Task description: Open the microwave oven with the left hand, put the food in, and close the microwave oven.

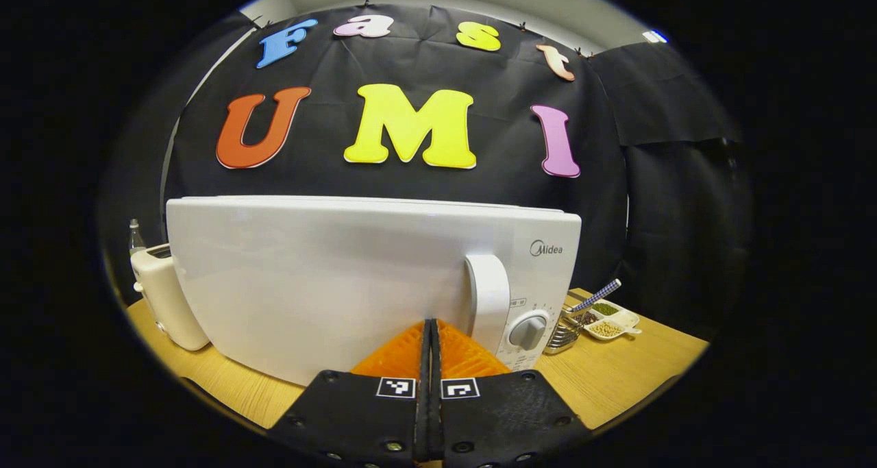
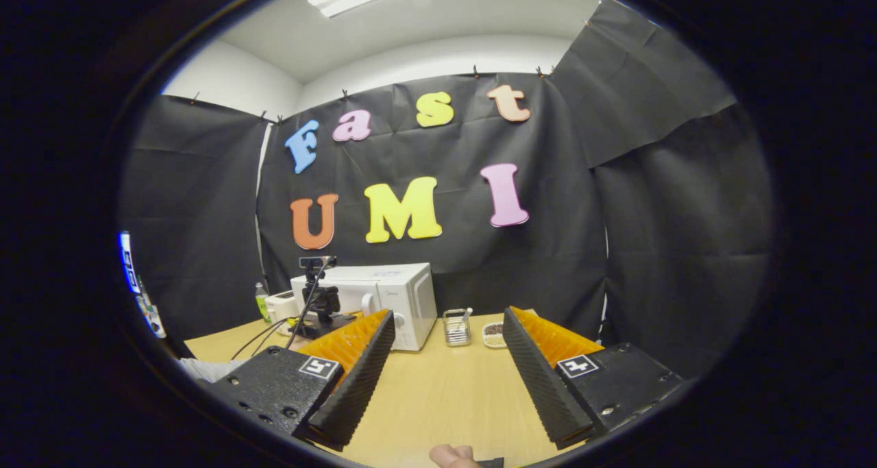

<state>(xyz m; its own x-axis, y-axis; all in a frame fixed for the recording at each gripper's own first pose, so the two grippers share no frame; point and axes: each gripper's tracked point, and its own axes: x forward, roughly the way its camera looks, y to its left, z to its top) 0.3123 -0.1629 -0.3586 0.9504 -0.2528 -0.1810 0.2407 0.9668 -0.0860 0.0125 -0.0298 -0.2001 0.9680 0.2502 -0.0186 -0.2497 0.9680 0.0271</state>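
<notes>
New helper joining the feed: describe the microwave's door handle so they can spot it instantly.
Find the white microwave on the wooden table. On its front, near the right edge, stands the handle: a tall white upright bar, unlike the round grey knob beside it.

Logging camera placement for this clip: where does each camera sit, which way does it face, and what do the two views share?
Left gripper view: rides the left gripper, close to the microwave oven, facing its closed door and handle; its own fingers are pressed together.
Right gripper view: rides the right gripper, farther back over the wooden table, facing the booth wall; its fingers are spread apart, and a fingertip shows at the bottom edge.
Shared: the microwave oven, toaster, metal rack, and divided dish.
</notes>
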